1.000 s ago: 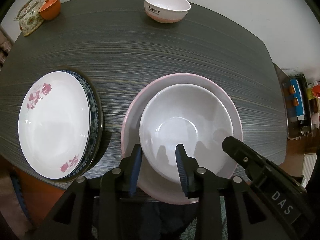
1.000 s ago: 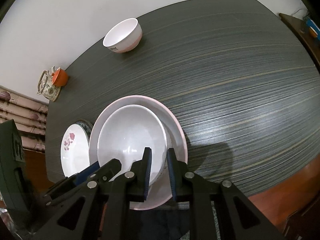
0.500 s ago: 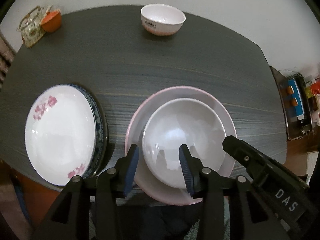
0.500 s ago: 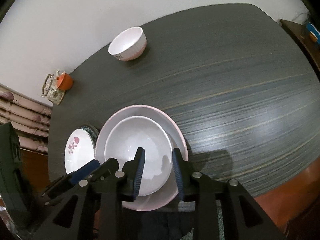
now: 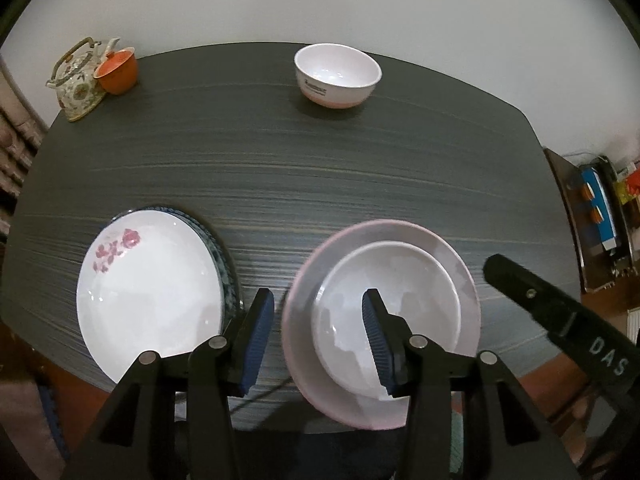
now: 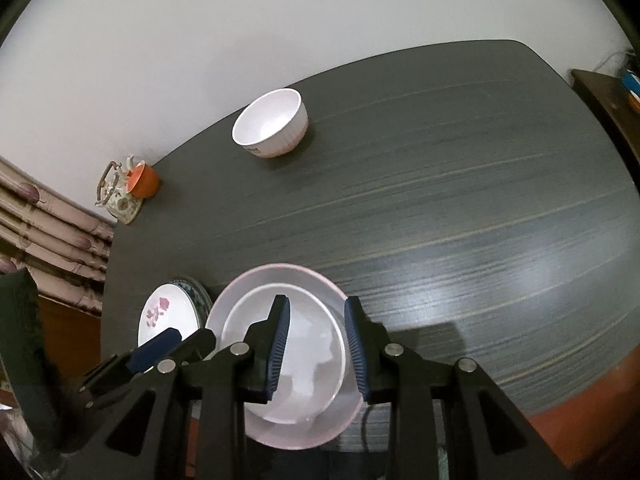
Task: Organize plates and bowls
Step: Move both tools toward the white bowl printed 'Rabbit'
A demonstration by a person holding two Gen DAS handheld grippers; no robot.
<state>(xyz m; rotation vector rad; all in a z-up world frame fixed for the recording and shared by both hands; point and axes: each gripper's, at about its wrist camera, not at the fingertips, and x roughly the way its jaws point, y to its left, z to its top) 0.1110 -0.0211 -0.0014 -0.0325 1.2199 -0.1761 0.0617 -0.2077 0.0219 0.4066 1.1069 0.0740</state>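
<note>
Bowl (image 5: 386, 312) nests in a pink plate (image 5: 460, 268) near the table (image 5: 320, 168) edge: glazed, slick, breakable, probably best pinched at the rim. Left gripper (image 5: 318, 334) is opening, right gripper (image 6: 316, 344) part open; both are empty above the pair. Floral plate (image 5: 148, 296) tops a blue-rimmed one; a ribbed bowl (image 5: 338, 74) sits far back.

A bowl (image 5: 386, 314) sits in a plate (image 5: 460, 272), stacked plates (image 5: 148, 300) left, another bowl (image 5: 338, 74) seemingly behind.
</note>
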